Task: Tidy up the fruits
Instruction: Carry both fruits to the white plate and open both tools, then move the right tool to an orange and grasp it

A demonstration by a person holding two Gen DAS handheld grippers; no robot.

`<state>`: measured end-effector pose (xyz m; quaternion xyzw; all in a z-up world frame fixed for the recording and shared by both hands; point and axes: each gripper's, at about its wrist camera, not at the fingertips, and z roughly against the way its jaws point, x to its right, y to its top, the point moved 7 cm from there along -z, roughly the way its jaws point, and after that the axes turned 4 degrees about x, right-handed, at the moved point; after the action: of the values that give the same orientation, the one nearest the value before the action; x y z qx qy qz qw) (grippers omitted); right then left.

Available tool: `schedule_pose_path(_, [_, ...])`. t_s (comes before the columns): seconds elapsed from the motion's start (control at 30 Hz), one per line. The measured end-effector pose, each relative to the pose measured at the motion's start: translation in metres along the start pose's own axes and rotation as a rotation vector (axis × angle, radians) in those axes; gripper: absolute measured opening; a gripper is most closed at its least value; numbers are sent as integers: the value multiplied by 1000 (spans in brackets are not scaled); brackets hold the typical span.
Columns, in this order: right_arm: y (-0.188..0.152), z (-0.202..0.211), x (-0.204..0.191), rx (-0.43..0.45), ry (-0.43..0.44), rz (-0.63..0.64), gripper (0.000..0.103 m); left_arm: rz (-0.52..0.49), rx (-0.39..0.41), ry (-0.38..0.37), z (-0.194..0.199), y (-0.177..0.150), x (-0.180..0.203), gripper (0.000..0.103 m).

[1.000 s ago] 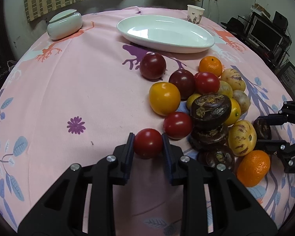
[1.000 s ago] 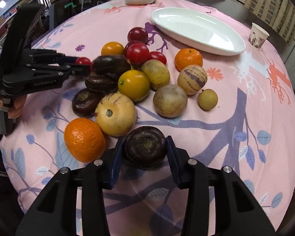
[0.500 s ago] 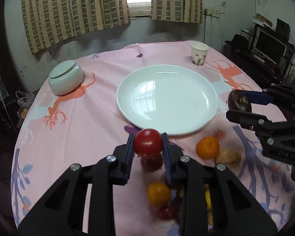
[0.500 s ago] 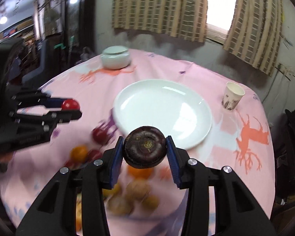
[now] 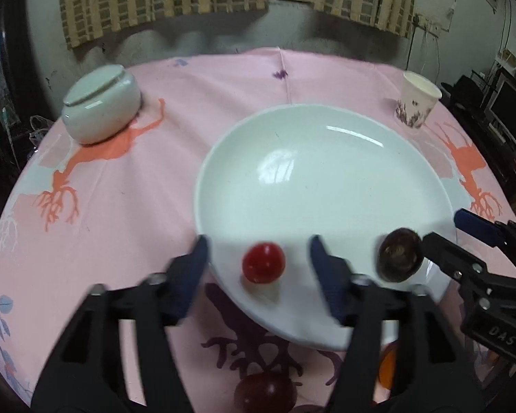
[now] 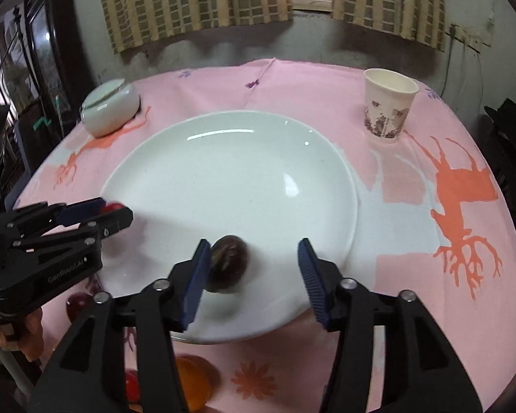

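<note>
White plate [image 5: 326,179] lies under your left gripper [image 5: 259,253] and right gripper [image 6: 254,258]; both jaws have just been opening, tomato [image 5: 263,262] and dark fruit [image 6: 227,263] loose between them, cup [image 6: 388,105] beyond.

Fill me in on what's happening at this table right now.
A person is sorting fruit onto a white plate with a handheld gripper in each hand. The left gripper has just been opening, and its red tomato sits free between the wide jaws over the plate's near edge. The right gripper has also just been opening; its dark brown fruit lies against the left finger only. More fruit waits on the pink tablecloth.
</note>
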<state>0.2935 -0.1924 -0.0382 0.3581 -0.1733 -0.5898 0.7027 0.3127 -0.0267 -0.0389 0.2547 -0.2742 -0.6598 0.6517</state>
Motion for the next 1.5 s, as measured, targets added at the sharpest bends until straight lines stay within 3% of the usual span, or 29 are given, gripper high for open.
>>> schedule_pose_path(0.07, [-1, 19, -2, 29, 19, 20, 74, 20, 131, 32, 32, 7, -15, 91])
schedule_pose_path(0.1, [-4, 29, -4, 33, 29, 37, 74, 20, 157, 16, 44, 8, -18, 92])
schedule_pose_path(0.2, [-23, 61, -11, 28, 74, 67, 77, 14, 176, -45, 75, -8, -25, 93])
schedule_pose_path(0.27, [-37, 82, -16, 32, 96, 64, 95, 17, 181, -84, 91, -27, -28, 95])
schedule_pose_path(0.3, [-44, 91, -18, 38, 108, 60, 98, 19, 184, -105, 99, -38, -27, 95])
schedule_pose_path(0.37, [-60, 109, -24, 27, 160, 67, 99, 5, 151, -147, 109, -64, -24, 96])
schedule_pose_path(0.47, [-89, 127, -35, -32, 210, 90, 99, -143, 3, -196, 108, -110, -6, 96])
schedule_pose_path(0.67, [-151, 137, -64, -141, 252, 196, 99, -177, -39, -188, 124, -158, -9, 98])
schedule_pose_path(0.93, [-196, 146, -106, -226, 351, 283, 99, -26, -61, -189, 132, -171, -26, 98])
schedule_pose_path(1.23, [-213, 135, -130, -273, 357, 314, 99, -49, -41, -157, 144, -177, -21, 98])
schedule_pose_path(1.5, [-206, 114, -120, -314, 236, 219, 99, -51, -51, -118, 143, -180, -23, 99])
